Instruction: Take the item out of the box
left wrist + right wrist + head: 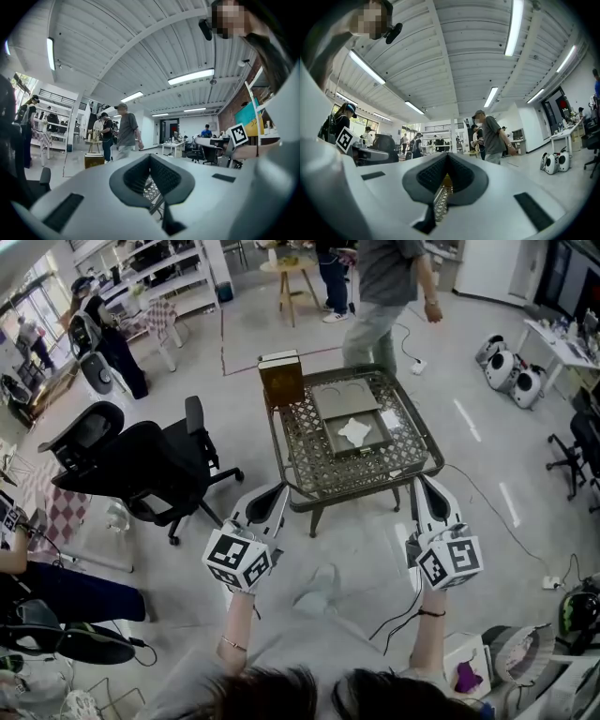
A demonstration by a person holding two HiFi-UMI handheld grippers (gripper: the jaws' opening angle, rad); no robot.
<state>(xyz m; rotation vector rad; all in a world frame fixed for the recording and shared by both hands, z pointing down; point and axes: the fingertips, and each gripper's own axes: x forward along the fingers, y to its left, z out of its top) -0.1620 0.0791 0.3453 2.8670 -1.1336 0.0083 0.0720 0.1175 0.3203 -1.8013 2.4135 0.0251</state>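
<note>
Head view shows the left gripper and the right gripper held side by side and pointing away from the person, roughly level, toward the metal lattice table. The left one is at the table's near left corner and the right one at its near right corner. In the left gripper view the left gripper has its jaws clenched tip to tip with nothing between them, and only the table's lattice shows through the gap lower down. The right gripper view shows the same: the right gripper is pressed closed and empty, with the table edge seen past it. The left forearm and the right forearm both reach forward, about parallel, from the bottom of the head view. On the middle of the table lies a shallow grey box, flat and open-topped, with its sides roughly square to the table's edges. The white item rests inside it. It is flat and irregular in outline, so its long axis cannot be told. Just beyond the box, toward the table's far edge, lies a flat grey panel with two round recesses. A brown box stands upright at the table's far left corner, long axis vertical and broad face toward the person. A black office chair stands to the table's left, and a person walks beyond its far side.
</note>
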